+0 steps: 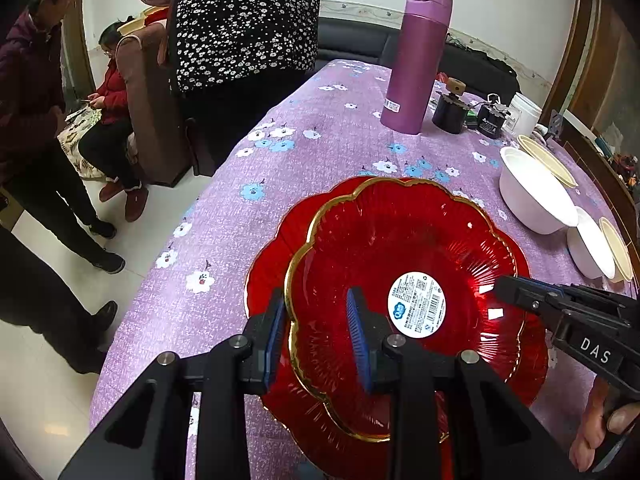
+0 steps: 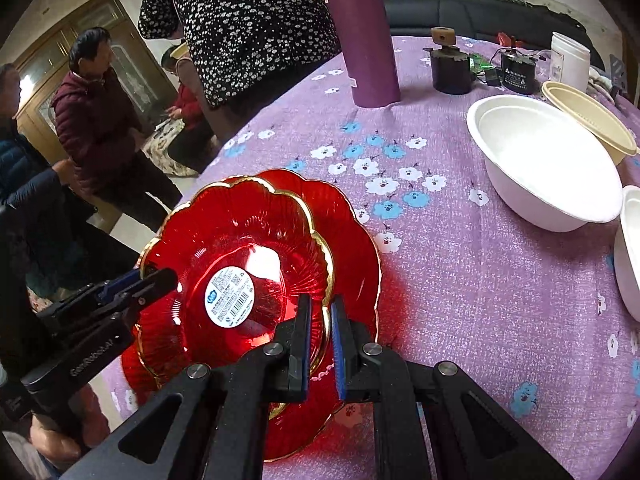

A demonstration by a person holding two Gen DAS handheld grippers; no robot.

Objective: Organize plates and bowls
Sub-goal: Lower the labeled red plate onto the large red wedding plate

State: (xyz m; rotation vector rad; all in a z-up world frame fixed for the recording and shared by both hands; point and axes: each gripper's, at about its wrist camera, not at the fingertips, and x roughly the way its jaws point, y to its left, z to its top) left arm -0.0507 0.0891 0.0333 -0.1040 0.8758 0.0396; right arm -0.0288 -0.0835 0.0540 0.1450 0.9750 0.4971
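Two red scalloped glass plates with gold rims are stacked. The upper plate (image 1: 400, 248) (image 2: 240, 240) bears a round white label and lies on the lower plate (image 1: 272, 248) (image 2: 352, 224). My left gripper (image 1: 318, 328) straddles the upper plate's left rim with a wide gap between its pads; it also shows in the right wrist view (image 2: 160, 276). My right gripper (image 2: 322, 332) is closed on the upper plate's right rim; it also shows in the left wrist view (image 1: 504, 288). White bowls (image 1: 532, 188) (image 2: 548, 164) stand to the right.
A purple flask (image 1: 416, 64) (image 2: 364, 36), dark jars (image 1: 450, 112) (image 2: 450, 68), a white tub (image 2: 570, 58) and beige bowls (image 1: 548, 160) (image 2: 588, 120) stand on the purple flowered tablecloth (image 1: 320, 128). Several people stand or sit left of the table edge.
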